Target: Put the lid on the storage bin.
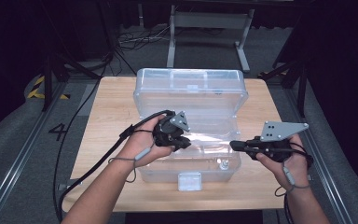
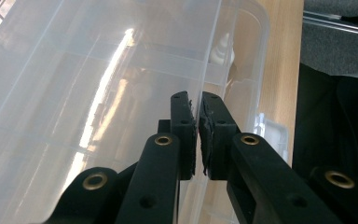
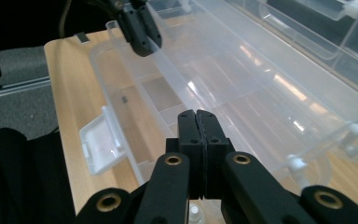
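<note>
In the high view, the left gripper (image 1: 182, 142) has its jaw tips hidden against the clear plastic box (image 1: 191, 88), whose small contents (a speck in one compartment (image 3: 124, 99)) are too small to identify. The person's forearms are cut off by the bottom edge.

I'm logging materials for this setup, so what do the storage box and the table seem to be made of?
The storage box looks like clear, glossy plastic: you can see through its walls, and light streaks reflect off it. The table seems to be light wood or a wood-look laminate with a matte finish; faint grain shows, but which of the two is unclear.
</note>
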Available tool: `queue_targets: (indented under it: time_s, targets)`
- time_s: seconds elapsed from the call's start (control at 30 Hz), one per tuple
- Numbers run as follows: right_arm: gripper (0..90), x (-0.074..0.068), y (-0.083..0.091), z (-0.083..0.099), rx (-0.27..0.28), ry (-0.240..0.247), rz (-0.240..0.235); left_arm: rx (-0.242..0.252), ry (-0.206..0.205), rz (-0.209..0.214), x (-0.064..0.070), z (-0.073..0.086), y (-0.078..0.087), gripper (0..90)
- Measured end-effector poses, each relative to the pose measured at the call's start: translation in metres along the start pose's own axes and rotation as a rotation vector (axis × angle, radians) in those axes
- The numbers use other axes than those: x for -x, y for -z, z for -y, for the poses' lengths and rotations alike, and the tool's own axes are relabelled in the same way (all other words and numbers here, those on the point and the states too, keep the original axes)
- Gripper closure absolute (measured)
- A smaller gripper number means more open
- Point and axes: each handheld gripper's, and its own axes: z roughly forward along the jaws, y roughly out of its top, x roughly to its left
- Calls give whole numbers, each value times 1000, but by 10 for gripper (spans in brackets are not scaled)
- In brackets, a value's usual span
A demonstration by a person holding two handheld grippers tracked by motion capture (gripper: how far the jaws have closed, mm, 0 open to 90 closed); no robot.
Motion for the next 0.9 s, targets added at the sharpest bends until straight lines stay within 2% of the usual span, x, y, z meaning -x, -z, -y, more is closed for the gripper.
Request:
queue_targets:
  time_s: [0.13, 0.53, 0.9]
  targets:
    - [900, 6, 3, 3, 38, -38, 24, 1, -2, 1, 0, 0, 0, 848]
    - [900, 19, 6, 11, 152, -134, 56, 2, 2, 3, 2, 2, -1, 847]
    - [900, 27, 4, 16, 200, -191, 96, 11, 5, 9, 6, 6, -3, 845]
